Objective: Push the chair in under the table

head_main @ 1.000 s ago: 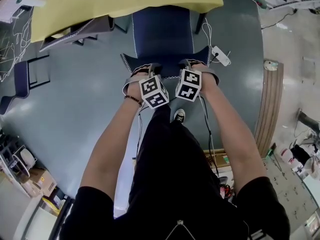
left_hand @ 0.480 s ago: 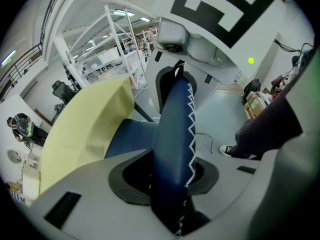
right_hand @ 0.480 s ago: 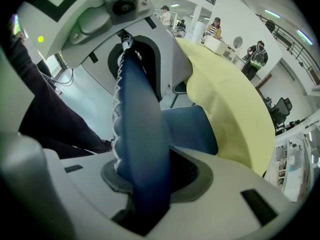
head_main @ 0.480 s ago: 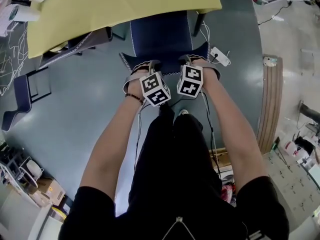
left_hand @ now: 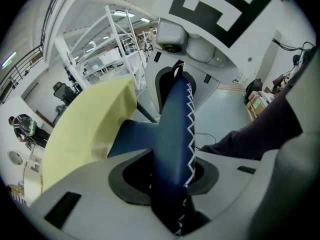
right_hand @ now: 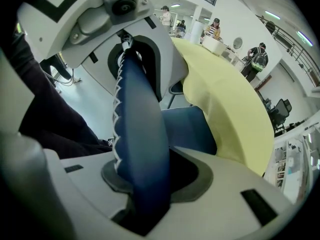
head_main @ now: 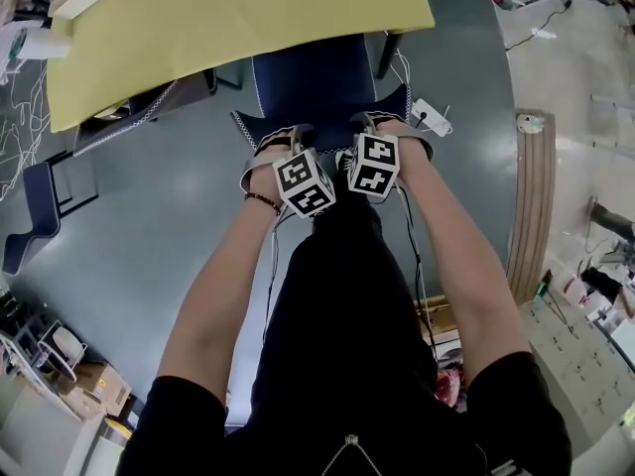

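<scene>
Right now both tools are clamping the top edge of the blue chair's (head_main: 316, 72) backrest (head_main: 332, 117), side by side. The left gripper (head_main: 300, 135) is holding it toward the 9 o'clock end and the right gripper (head_main: 363, 125) toward the 3 o'clock end. Each one's jaws are narrowed onto the padded, white-stitched edge, which is running straight through the gap in both gripper views.

The chair is standing at 12 o'clock from the person, its seat lying partly under the near edge of the table (head_main: 238, 18), which a yellow cloth is covering. The backrest is sitting clear of that edge.

A dark table leg (head_main: 390, 53) is standing just beside the seat at 1 o'clock. A second chair (head_main: 149, 102) is leaning in at the table's corner at 10 o'clock, near the backrest's left tip. A white power strip (head_main: 429, 115) is lying on the floor (head_main: 169, 236) at 2 o'clock, just beside the right tip. From 7 to 9 o'clock the grey-green floor is lying open.
</scene>
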`<state>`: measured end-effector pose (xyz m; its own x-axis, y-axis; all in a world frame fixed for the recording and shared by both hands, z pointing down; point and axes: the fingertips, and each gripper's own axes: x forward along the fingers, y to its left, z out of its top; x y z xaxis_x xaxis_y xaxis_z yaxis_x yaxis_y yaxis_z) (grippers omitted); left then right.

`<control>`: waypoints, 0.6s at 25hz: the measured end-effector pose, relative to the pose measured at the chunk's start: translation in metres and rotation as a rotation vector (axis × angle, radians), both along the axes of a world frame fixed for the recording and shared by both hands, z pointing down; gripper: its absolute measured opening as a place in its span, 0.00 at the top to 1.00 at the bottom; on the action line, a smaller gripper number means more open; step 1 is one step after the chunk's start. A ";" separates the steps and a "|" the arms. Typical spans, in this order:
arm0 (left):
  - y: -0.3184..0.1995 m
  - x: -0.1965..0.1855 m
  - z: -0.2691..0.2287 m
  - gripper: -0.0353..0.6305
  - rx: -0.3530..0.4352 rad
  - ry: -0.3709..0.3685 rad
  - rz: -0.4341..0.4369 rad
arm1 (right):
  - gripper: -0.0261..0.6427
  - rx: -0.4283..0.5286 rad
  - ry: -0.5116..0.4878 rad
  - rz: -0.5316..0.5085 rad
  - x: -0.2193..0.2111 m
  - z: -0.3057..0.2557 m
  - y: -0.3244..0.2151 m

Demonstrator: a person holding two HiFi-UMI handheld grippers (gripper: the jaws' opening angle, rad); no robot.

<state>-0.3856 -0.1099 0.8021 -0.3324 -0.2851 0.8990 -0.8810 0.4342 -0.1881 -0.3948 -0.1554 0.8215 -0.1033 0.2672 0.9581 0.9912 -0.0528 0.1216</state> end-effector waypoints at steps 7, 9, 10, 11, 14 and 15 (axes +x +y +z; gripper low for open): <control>0.006 -0.029 0.001 0.74 0.001 0.003 -0.004 | 0.75 -0.001 0.003 -0.006 -0.028 0.001 0.006; 0.008 -0.036 0.001 0.74 0.002 0.005 -0.005 | 0.75 0.000 0.001 -0.008 -0.036 0.000 0.008; 0.009 -0.039 0.000 0.74 0.002 0.006 -0.005 | 0.75 0.000 0.001 -0.008 -0.039 0.000 0.009; 0.010 -0.043 0.000 0.74 0.002 0.005 -0.006 | 0.75 0.000 -0.002 -0.010 -0.043 0.000 0.011; 0.015 -0.056 0.000 0.74 -0.001 -0.004 -0.004 | 0.75 -0.002 -0.007 -0.016 -0.056 0.001 0.015; 0.016 -0.061 0.000 0.74 -0.004 -0.010 0.000 | 0.75 -0.001 -0.006 -0.016 -0.062 0.001 0.017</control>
<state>-0.4468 -0.0935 0.8016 -0.3416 -0.2819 0.8966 -0.8790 0.4336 -0.1986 -0.4563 -0.1386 0.8223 -0.1044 0.2701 0.9572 0.9895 -0.0685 0.1272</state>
